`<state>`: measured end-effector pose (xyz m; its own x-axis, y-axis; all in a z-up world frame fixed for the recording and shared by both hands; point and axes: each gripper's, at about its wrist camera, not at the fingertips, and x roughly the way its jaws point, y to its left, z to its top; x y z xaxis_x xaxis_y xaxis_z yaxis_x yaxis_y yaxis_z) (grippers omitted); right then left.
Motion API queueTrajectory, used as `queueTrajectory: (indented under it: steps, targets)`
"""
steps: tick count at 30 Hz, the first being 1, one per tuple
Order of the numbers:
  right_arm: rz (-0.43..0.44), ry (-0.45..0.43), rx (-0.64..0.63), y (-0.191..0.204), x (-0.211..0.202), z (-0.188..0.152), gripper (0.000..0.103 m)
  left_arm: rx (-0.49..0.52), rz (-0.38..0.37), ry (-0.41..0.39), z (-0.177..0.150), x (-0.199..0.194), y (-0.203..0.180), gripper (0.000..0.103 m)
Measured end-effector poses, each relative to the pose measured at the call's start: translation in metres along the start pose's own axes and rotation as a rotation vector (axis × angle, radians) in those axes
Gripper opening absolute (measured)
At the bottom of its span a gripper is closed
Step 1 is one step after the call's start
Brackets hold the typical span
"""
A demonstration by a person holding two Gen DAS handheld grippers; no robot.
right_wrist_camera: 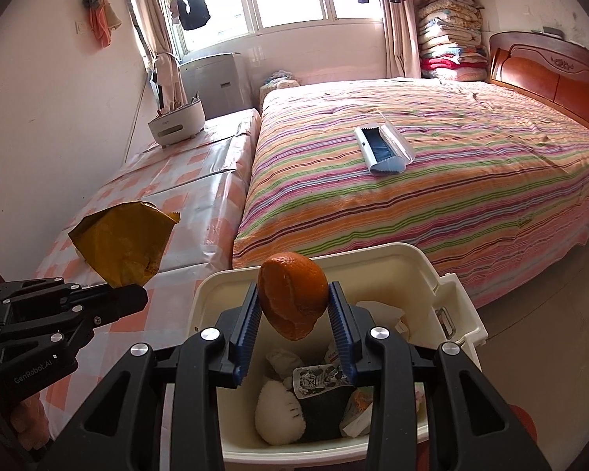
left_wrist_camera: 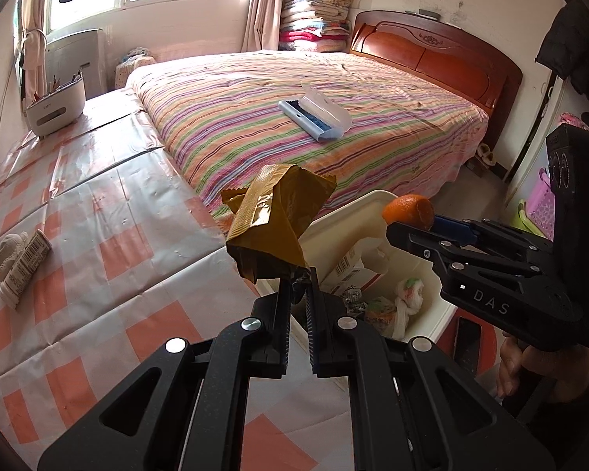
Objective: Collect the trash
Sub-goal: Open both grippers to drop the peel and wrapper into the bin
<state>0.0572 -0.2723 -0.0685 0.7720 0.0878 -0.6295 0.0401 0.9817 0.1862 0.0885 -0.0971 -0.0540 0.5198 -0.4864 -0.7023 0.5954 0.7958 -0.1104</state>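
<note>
Orange peel point(right_wrist_camera: 293, 300) pinched above cream bin point(right_wrist_camera: 420, 271), wrapper point(left_wrist_camera: 273, 223) alongside.

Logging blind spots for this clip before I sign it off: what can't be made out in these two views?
- Bin floor: right wrist view, buried under trash and blocked by the right gripper holding the orange peel.
- Yellow wrapper printing: both views, crumpled, too small.
- Left gripper pad contact: left wrist view, wrapper covers it.
- Barcoded packet label: left wrist view, too small.

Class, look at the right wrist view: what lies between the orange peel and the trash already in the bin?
Nothing but air. The orange peel, in the right hand-held gripper, hangs above the open bin, shown in the right wrist view.
</note>
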Motion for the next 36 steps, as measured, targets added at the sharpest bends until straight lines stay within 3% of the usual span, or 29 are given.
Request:
queueTrajectory:
  steps: [5,19,28,29,30,31,32,36]
  targets:
    - [0.001,-0.019,0.024,-0.004,-0.003,0.002,0.043,0.006,-0.012,0.009,-0.001,0.003,-0.005,0.007]
    - [-0.03,-0.184,0.16,-0.031,-0.033,0.012,0.044,0.045,-0.063,0.066,-0.003,0.022,-0.021,0.008]
    - [-0.034,-0.215,0.186,-0.036,-0.04,0.012,0.044,0.115,-0.075,0.065,-0.005,0.026,-0.043,0.013]
    - [-0.034,-0.219,0.19,-0.036,-0.041,0.013,0.044,0.119,-0.066,0.06,-0.005,0.026,-0.044,0.024]
    - [-0.033,-0.221,0.192,-0.038,-0.041,0.012,0.044,0.12,-0.06,0.053,-0.005,0.026,-0.044,0.044]
    - [-0.033,-0.222,0.195,-0.038,-0.041,0.013,0.044,0.119,-0.052,0.039,-0.005,0.024,-0.044,0.056]
    - [-0.032,-0.223,0.198,-0.039,-0.041,0.013,0.044,0.117,-0.036,0.019,-0.005,0.022,-0.043,0.073]
    - [-0.032,-0.222,0.202,-0.039,-0.04,0.012,0.044,0.092,-0.018,-0.013,-0.001,0.015,-0.035,0.081]
